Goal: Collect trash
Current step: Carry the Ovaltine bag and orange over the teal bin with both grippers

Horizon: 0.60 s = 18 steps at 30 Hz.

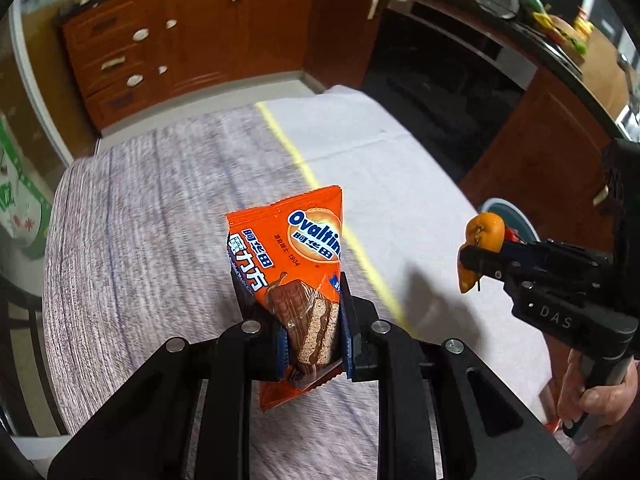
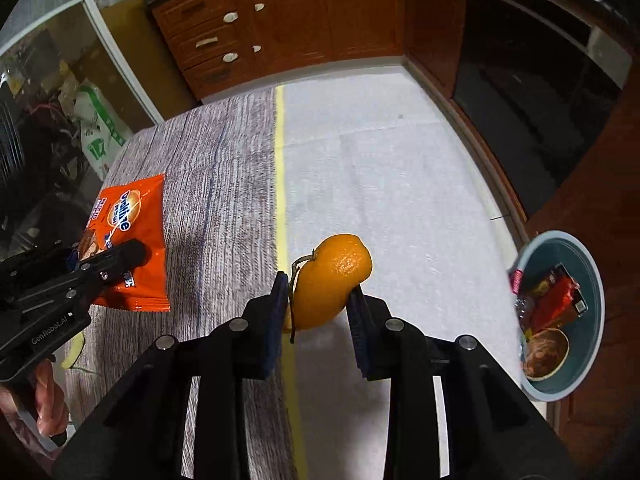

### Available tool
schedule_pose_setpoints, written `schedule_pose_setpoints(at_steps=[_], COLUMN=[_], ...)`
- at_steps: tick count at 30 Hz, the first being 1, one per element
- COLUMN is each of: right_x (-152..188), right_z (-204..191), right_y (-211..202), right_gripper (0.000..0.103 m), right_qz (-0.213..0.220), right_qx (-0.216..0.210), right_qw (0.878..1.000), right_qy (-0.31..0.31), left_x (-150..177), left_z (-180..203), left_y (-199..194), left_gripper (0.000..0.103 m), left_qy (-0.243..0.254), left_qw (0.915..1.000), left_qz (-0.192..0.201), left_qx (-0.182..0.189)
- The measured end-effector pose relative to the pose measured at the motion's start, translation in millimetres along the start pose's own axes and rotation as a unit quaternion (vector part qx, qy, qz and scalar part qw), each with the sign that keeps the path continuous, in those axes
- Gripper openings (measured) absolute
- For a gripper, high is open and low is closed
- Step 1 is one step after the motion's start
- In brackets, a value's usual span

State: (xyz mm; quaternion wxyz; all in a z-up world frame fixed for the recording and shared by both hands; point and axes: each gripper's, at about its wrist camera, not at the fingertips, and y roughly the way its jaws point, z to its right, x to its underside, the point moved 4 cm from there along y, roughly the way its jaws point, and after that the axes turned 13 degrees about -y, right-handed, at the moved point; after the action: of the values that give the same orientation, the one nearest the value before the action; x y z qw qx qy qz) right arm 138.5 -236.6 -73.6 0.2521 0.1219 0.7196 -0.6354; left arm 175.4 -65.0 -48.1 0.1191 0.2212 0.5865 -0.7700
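Note:
My left gripper (image 1: 306,320) is shut on an orange Ovaltine snack wrapper (image 1: 296,248) and holds it upright above the table. The wrapper (image 2: 128,240) and the left gripper (image 2: 120,258) also show at the left of the right wrist view. My right gripper (image 2: 320,300) is shut on a piece of orange peel (image 2: 330,280) with a stem, held above the table. The peel (image 1: 482,248) and the right gripper (image 1: 476,258) show at the right of the left wrist view. A blue bin (image 2: 592,280) stands off the table's right edge, holding wrappers and a brown disc.
The table has a grey woven cloth (image 2: 208,168) on the left and a white cloth (image 2: 380,168) on the right, split by a yellow stripe (image 2: 280,160). Brown cabinets (image 2: 288,20) stand behind. A dark oven front (image 2: 532,92) is at the right. A yellowish scrap (image 2: 74,350) lies near the left edge.

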Motion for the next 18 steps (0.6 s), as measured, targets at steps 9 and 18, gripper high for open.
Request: schedule_pose_setpoints(at_steps=[9, 18], right_x=[42, 87], right_z=[57, 143], right_y=[-55, -90], right_gripper=[0.028, 0.028], right_qz=[0.040, 0.067], right_qx=[0.011, 0.031], right_qw=[0.998, 0.990], right_qy=[0.044, 0.123], left_x=[23, 36], left_z=[73, 164], left_y=[-5, 21], left_gripper=[0.020, 0.020], left_qy=[0.053, 0.126], left_qw=[0.9986, 0.9916], left_qz=[-0.005, -0.022], left_qx=[0.007, 0.019])
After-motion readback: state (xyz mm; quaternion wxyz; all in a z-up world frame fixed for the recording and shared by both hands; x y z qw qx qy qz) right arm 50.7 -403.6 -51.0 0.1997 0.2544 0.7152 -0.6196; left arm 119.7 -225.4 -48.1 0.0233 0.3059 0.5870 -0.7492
